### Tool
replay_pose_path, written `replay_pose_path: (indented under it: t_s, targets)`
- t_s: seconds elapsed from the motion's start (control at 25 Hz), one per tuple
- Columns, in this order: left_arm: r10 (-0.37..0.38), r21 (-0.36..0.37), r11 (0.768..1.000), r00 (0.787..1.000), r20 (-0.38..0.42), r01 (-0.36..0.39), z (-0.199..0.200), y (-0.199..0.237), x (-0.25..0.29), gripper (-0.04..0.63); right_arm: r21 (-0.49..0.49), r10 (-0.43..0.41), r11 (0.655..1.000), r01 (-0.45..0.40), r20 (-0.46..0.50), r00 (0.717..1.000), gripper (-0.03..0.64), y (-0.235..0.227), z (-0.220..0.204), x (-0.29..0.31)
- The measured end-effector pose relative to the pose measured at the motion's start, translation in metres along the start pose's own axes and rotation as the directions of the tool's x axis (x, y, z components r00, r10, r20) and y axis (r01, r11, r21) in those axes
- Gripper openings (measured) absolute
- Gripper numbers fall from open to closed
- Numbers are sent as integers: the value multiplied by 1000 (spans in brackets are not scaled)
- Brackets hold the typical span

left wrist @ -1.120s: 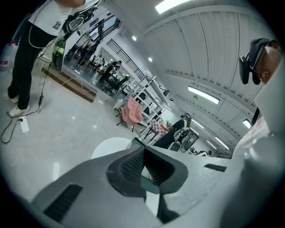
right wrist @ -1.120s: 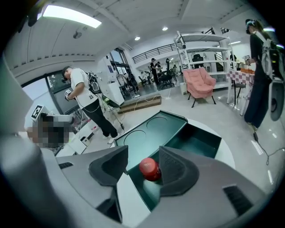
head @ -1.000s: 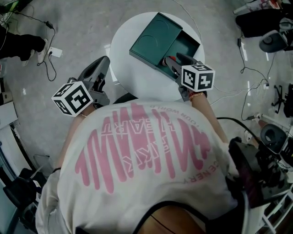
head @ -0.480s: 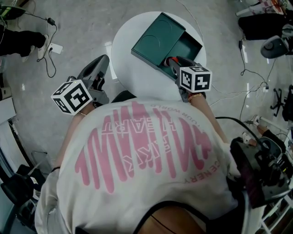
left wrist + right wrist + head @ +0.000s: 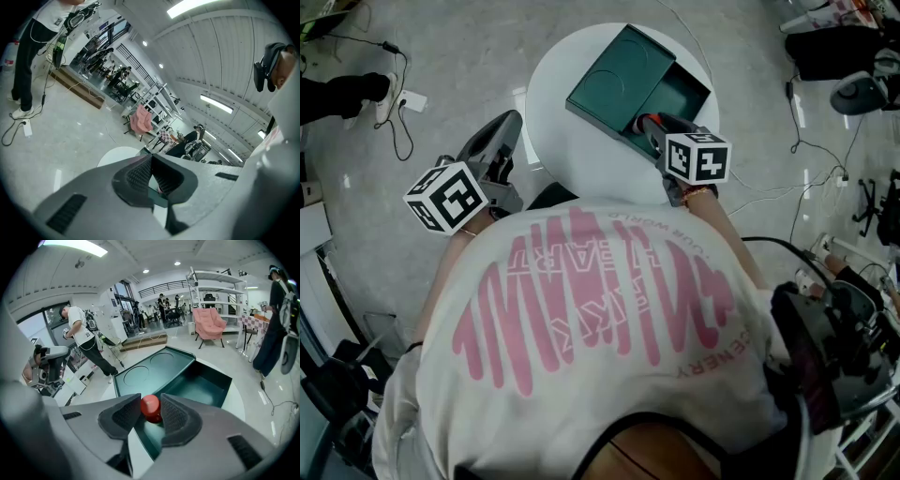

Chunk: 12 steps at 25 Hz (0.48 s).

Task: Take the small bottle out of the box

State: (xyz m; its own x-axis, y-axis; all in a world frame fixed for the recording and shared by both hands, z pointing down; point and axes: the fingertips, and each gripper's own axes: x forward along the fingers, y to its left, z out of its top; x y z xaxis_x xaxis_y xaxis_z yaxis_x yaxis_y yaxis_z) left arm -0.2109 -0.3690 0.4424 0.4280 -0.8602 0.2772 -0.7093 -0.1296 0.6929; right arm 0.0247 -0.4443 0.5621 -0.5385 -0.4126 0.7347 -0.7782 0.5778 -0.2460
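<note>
A dark green box (image 5: 614,80) lies on the round white table (image 5: 572,155), its ring-marked lid (image 5: 152,366) slid aside over an open compartment (image 5: 204,383). At the compartment's near corner stands the small bottle with a red cap (image 5: 150,407). My right gripper (image 5: 151,412) reaches down into that corner; its jaws have just been closing and now press on the cap from both sides. In the head view the bottle (image 5: 649,121) shows just ahead of the right gripper (image 5: 651,131). My left gripper (image 5: 508,131) hangs beside the table's left edge, shut and with nothing in it (image 5: 150,160).
Cables and a power strip (image 5: 411,105) lie on the floor at the left. A chair base (image 5: 861,86) and dark equipment (image 5: 834,356) stand at the right. People, a pink armchair (image 5: 209,322) and shelving fill the room beyond the table.
The right gripper's marker cube has edged slightly left at the box's near corner. The left gripper has kept its place beside the table.
</note>
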Motion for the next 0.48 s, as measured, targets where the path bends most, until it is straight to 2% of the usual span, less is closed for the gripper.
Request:
replay_pose_path:
  t_s: [0.48]
  targets:
    - [52,-24,998,997,60,-51,-15,1,-37,8,13,21,1000,-21,11,1000,130,5,-5,4]
